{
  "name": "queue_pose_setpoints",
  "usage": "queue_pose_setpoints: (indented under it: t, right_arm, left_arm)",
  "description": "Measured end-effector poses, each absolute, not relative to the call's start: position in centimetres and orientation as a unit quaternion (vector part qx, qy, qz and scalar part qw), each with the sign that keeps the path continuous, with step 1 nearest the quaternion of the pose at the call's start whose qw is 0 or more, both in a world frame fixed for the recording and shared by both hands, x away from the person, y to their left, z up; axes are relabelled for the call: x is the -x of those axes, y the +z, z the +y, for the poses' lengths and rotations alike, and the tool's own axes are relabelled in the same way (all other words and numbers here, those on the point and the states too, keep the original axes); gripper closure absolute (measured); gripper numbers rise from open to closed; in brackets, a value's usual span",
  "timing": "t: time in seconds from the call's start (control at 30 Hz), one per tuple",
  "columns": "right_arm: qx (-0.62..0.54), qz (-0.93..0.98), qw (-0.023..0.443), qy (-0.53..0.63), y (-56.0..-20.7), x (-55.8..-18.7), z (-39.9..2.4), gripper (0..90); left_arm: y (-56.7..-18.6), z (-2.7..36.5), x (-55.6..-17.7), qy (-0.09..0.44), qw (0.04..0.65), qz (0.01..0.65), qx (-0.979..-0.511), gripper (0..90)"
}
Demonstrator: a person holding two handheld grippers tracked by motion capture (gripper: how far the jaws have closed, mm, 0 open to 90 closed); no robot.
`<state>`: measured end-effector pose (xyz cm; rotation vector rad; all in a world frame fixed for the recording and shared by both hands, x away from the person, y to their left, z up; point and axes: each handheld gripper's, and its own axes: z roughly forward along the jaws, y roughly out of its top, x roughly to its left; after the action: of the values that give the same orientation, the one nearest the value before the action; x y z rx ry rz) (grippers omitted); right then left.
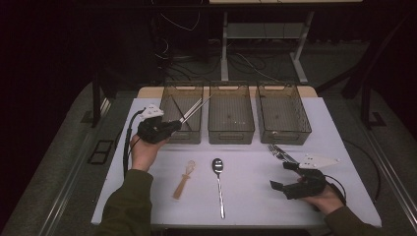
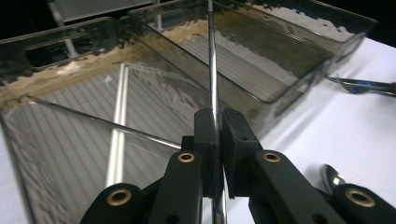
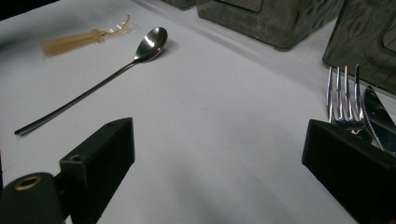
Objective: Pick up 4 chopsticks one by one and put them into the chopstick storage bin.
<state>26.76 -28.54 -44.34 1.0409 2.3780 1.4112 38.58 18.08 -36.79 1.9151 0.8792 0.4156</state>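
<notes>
Metal rod: sticking up from left tool, over left bin | left tool: clamping rod | right tool: gaping wide, holding nothing

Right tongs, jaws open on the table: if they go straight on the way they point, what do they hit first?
Probably bare white table first, then the middle bin. The right tongs pass between the spoon and the fork, though the right jaw may graze the fork; depth is unclear.
</notes>
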Motion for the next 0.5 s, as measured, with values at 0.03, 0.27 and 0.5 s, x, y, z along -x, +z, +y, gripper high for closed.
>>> queue_pose_setpoints:
  t: [0.03, 0.27, 0.5]
  right_arm:
    - [-0.351, 0.801, 0.093, 0.476, -44.3, -26.8, -28.5, 9.5]
    - [-0.353, 0.799, 0.092, 0.478, -44.3, -26.8, -28.7, 9.5]
    - [-0.354, 0.798, 0.092, 0.479, -44.3, -26.8, -28.7, 9.5]
  left_arm:
    - [-36.8, 18.2, -38.9, 0.173, 0.474, 0.364, -0.783, 84.9]
    - [-37.0, 18.8, -41.3, 0.184, 0.459, 0.392, -0.776, 84.9]
    - [-37.6, 18.9, -44.2, 0.183, 0.435, 0.422, -0.774, 84.9]
